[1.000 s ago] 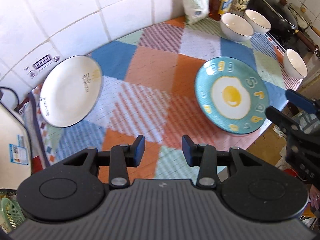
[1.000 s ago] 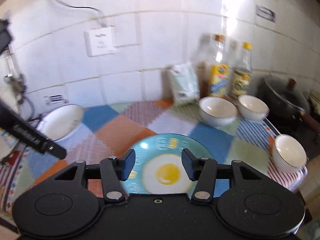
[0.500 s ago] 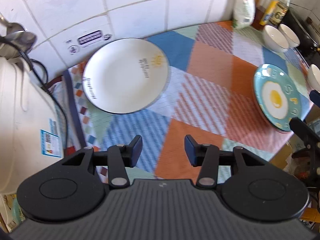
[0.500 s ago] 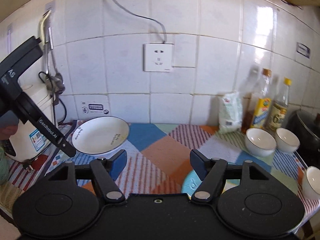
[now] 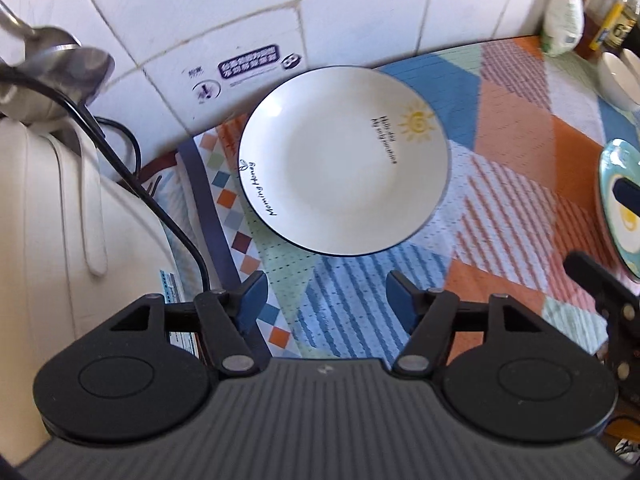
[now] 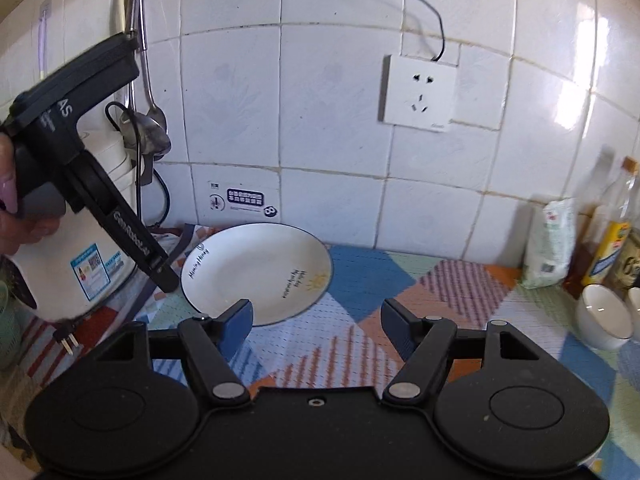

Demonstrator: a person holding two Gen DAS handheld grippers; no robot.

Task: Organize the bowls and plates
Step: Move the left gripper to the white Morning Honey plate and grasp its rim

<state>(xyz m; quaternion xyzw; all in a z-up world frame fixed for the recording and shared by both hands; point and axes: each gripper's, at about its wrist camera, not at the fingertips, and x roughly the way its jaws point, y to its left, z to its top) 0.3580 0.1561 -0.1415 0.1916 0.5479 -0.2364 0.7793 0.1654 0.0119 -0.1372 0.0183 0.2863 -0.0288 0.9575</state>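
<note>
A white plate (image 5: 344, 160) with a dark rim, a sun drawing and black lettering lies on the patchwork cloth near the tiled wall; it also shows in the right wrist view (image 6: 256, 272). My left gripper (image 5: 326, 298) is open and empty, just short of the plate's near rim. My right gripper (image 6: 316, 320) is open and empty, to the right of the plate and back from it. A teal plate with a fried-egg picture (image 5: 622, 208) lies at the right edge. White bowls (image 6: 604, 316) stand at the far right.
A white rice cooker (image 6: 76, 248) with a black cord stands left of the white plate. Ladles (image 6: 148, 120) hang on the wall above it. A white bag (image 6: 550, 248) and oil bottles (image 6: 612, 236) stand against the wall at the right. A wall socket (image 6: 420, 96) sits above.
Both grippers have swung left, away from the teal plate and toward the white plate. The left gripper has come close to the white plate, and its jaws have opened wider.
</note>
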